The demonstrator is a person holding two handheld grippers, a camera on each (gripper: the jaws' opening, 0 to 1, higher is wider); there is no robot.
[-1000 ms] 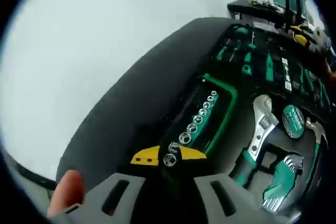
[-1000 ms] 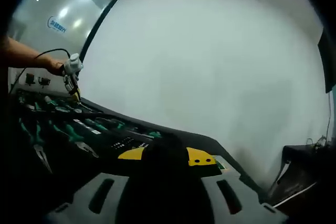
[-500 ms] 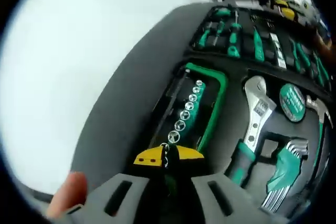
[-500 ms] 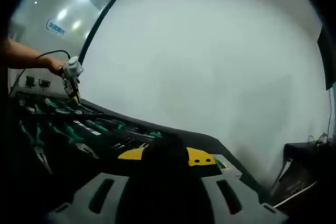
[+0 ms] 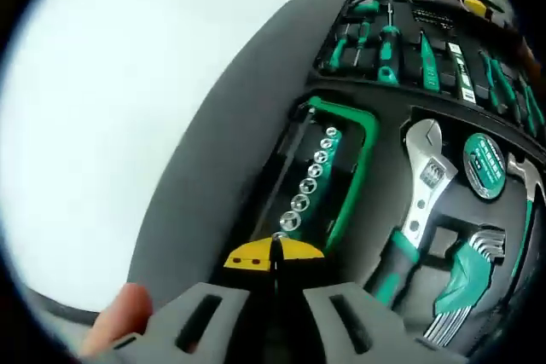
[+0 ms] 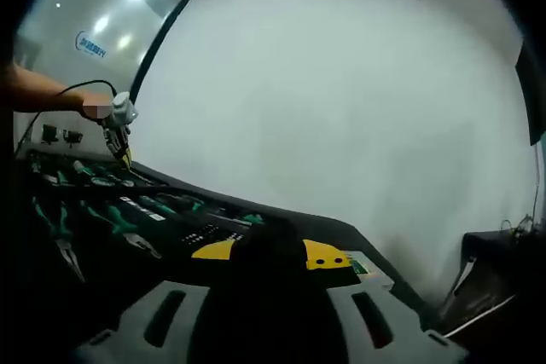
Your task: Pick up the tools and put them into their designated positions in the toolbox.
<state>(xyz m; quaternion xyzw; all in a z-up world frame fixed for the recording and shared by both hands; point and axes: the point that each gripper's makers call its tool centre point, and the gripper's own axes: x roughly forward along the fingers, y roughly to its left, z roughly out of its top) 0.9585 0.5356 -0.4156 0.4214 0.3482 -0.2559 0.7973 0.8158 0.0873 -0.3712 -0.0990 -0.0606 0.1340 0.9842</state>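
Left hand-held gripper (image 5: 273, 253): the yellow tips were spread 1.0 s ago with a socket between them; they are now pressed together with nothing between them, at the lower end of the socket row (image 5: 309, 185) in the green-edged tray (image 5: 363, 155). Judgement: that socket is seated and released, so this placement looks complete.

The toolbox (image 5: 222, 168) runs from frame centre to the right edge. The adjustable wrench (image 5: 422, 189), round tape measure (image 5: 485, 164), hex key set (image 5: 465, 283) and screwdrivers (image 5: 388, 40) all lie in their recesses.

Right hand-held gripper (image 6: 266, 255): unchanged over the last 1.0 s. Its yellow tips stand apart around a dark shape; whether anything is pinched cannot be told. The left hand-held gripper shows at the left edge of that view.

Writing: a blue logo (image 6: 92, 43) on the glass panel at upper left, and print on the tape measure face; neither is legible.
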